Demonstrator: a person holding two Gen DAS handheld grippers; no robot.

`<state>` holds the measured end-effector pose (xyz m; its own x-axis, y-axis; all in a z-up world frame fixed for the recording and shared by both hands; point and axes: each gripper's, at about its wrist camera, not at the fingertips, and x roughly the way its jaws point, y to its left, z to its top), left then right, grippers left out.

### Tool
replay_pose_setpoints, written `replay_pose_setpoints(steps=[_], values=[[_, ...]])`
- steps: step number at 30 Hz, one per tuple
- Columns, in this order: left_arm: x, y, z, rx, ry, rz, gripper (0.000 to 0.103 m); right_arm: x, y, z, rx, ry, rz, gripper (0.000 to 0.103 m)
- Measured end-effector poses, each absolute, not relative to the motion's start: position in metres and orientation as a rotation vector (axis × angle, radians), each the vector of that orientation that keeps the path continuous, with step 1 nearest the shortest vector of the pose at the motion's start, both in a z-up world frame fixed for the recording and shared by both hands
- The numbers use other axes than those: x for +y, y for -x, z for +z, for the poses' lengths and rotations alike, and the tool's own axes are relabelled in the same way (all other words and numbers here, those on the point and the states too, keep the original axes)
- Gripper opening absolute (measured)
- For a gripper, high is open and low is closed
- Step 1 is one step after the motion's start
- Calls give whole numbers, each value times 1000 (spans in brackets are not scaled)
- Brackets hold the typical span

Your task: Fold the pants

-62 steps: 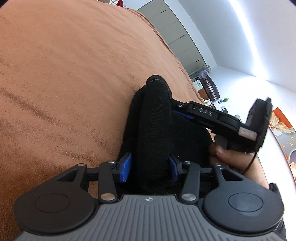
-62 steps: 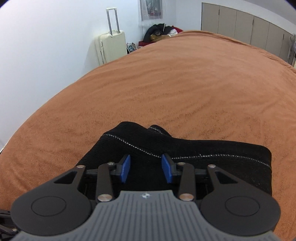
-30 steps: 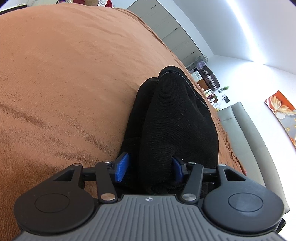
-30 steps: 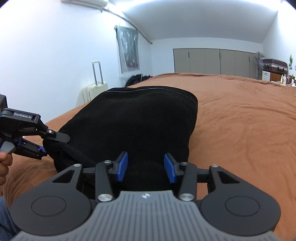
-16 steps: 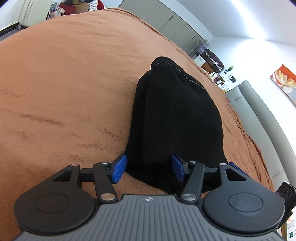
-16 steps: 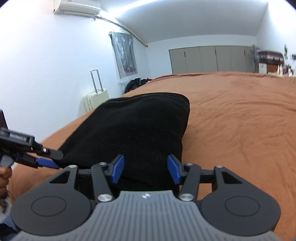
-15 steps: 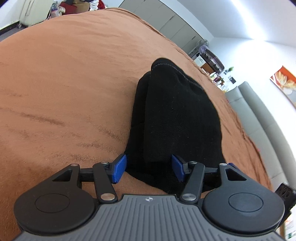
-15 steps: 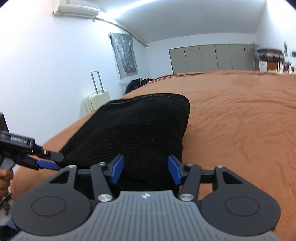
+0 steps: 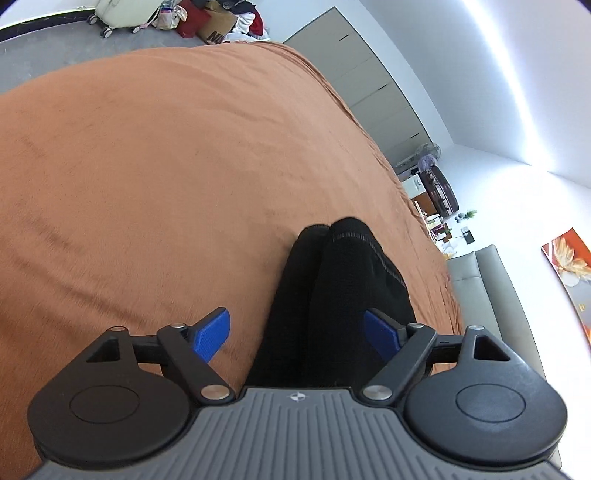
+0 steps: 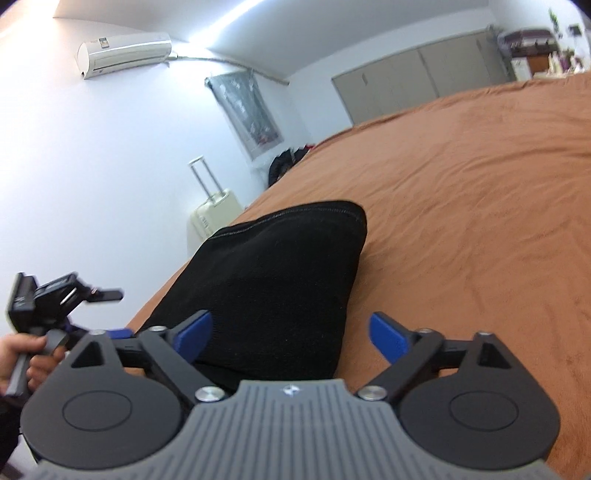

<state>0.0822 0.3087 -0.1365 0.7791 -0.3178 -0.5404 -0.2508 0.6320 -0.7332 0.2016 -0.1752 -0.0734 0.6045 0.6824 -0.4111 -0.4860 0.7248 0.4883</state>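
Note:
The black pants (image 9: 340,295) lie folded in a compact bundle on the brown bed cover (image 9: 166,166). My left gripper (image 9: 297,332) is open, raised a little above the near end of the bundle, holding nothing. In the right wrist view the pants (image 10: 280,288) show as a thick folded stack on the bed cover (image 10: 480,221). My right gripper (image 10: 290,336) is open, its blue pads spread wide over the stack's near right edge. The left gripper (image 10: 107,294) shows at the far left, held in a hand.
A cream suitcase (image 10: 210,218) stands by the white wall beyond the bed. Wardrobe doors (image 10: 424,62) line the far wall. A grey sofa (image 9: 491,295) stands to the right of the bed. Clothes and bags (image 9: 221,22) lie on the floor beyond it.
Both grippers have opened wide and let go of the pants. Both have pulled back and up from the bundle, which now lies folded on the bed.

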Motion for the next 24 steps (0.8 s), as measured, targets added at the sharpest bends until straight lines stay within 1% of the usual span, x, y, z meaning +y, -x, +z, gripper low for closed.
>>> replay_pose_setpoints(steps=[2,4,8,14,15,16,24], values=[[305,-95,-137,705,898,-78,96,-175,-210,-74,651,-377,717,95],[300,-105,-141,714,902,-134,99,-177,-223,-77,701,-440,735,96],[293,-132,-155,792,864,-195,99,-180,-245,-84,772,-569,737,98],[288,-163,-192,881,918,-270,100,-168,-273,-93,859,-557,776,98],[289,-166,-196,883,923,-283,102,-167,-279,-96,877,-573,779,98],[289,-168,-200,882,927,-295,103,-166,-285,-99,893,-596,780,98],[293,-180,-215,892,931,-369,103,-160,-324,-130,1048,-744,809,98]])
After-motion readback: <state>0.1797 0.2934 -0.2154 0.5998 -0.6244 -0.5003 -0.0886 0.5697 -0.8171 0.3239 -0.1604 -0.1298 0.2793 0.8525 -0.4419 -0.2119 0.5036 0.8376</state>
